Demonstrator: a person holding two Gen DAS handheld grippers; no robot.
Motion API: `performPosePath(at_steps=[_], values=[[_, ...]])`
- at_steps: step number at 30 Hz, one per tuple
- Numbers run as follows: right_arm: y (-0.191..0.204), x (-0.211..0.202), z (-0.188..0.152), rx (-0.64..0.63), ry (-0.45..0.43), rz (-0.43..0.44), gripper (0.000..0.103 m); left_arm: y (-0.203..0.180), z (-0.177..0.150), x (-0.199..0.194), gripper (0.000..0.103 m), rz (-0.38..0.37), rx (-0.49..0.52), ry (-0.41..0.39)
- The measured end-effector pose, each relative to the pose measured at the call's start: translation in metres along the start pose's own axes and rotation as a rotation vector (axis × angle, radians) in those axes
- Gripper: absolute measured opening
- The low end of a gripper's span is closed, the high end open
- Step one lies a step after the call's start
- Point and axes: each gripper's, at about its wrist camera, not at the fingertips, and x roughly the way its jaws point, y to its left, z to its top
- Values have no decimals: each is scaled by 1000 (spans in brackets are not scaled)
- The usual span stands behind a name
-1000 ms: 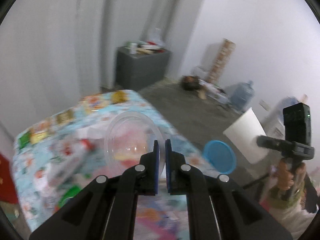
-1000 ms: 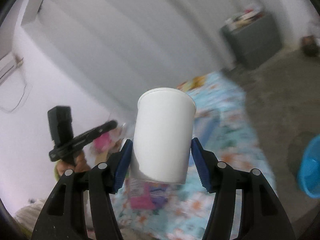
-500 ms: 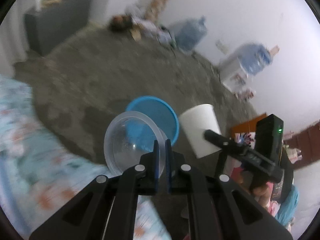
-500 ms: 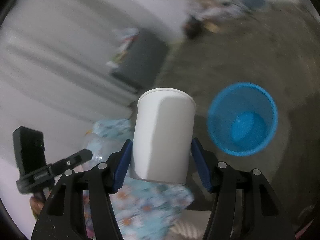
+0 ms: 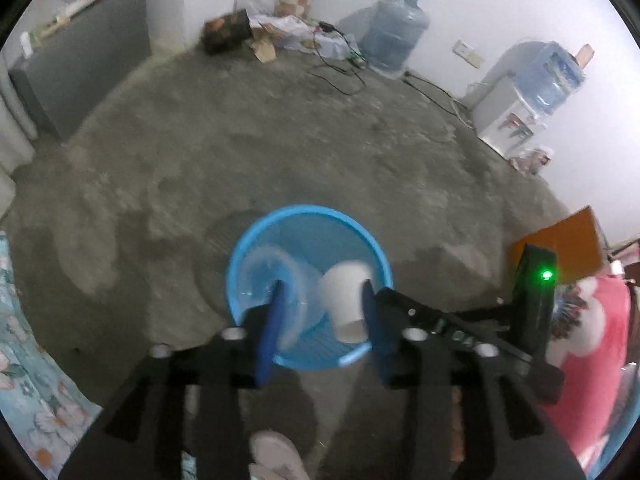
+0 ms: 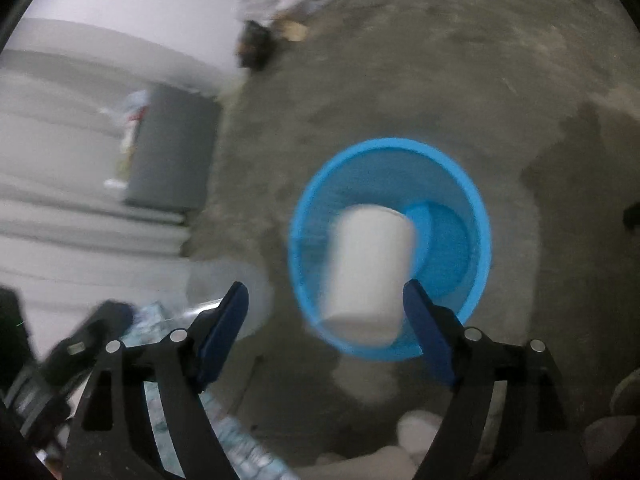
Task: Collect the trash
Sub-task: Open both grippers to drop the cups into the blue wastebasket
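Observation:
A blue mesh waste basket (image 5: 256,248) stands on the concrete floor, also in the right wrist view (image 6: 476,208). My left gripper (image 5: 324,324) is open above it. A clear plastic bowl (image 5: 280,276) is loose by its left finger, blurred, over the basket. My right gripper (image 6: 326,320) is open above the basket. A white paper cup (image 6: 368,268) is blurred and free between its spread fingers, over the basket mouth; it also shows in the left wrist view (image 5: 346,300).
A grey cabinet (image 5: 80,68) stands at the left wall. Water jugs (image 5: 394,36) and a dispenser (image 5: 516,116) line the far wall with cables and clutter. The floral-covered table edge (image 5: 24,360) is at lower left. A foot (image 5: 276,456) is below.
Both grippers swung from the table to over the blue basket and opened. The clear bowl and the white cup have left the fingers and are dropping toward the basket.

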Motion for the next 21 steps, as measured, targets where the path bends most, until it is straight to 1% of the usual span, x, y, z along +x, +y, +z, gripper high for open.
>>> performPosePath(at_steps=[1, 2, 5, 7, 10, 11, 14, 16, 18, 19, 21], values=[[-3, -2, 0, -1, 3, -18, 76, 4, -2, -4, 48, 4, -10, -11], [-2, 2, -2, -1, 0, -54, 76, 8, -4, -7, 51, -3, -21, -21], [3, -12, -13, -27, -13, -44, 76, 9, -8, -20, 55, -3, -3, -33], [10, -17, -18, -68, -38, -56, 76, 11, -12, -37, 55, 0, 21, -67], [33, -33, -29, -161, -106, -74, 79, 18, -20, -74, 55, -28, 21, -108], [32, -30, -30, -181, -120, -76, 80, 21, -24, -88, 55, -43, 19, -123], [64, -56, -48, -295, -188, -100, 84, 33, -38, -136, 56, -74, 23, -183], [82, -65, -58, -360, -225, -113, 87, 44, -52, -174, 60, -82, 27, -229], [103, -82, -73, -438, -268, -125, 93, 53, -67, -209, 68, -88, 21, -276], [115, -91, -81, -479, -297, -141, 94, 58, -74, -226, 70, -82, 15, -298], [135, -104, -97, -552, -354, -184, 95, 72, -92, -265, 76, -70, 3, -348]])
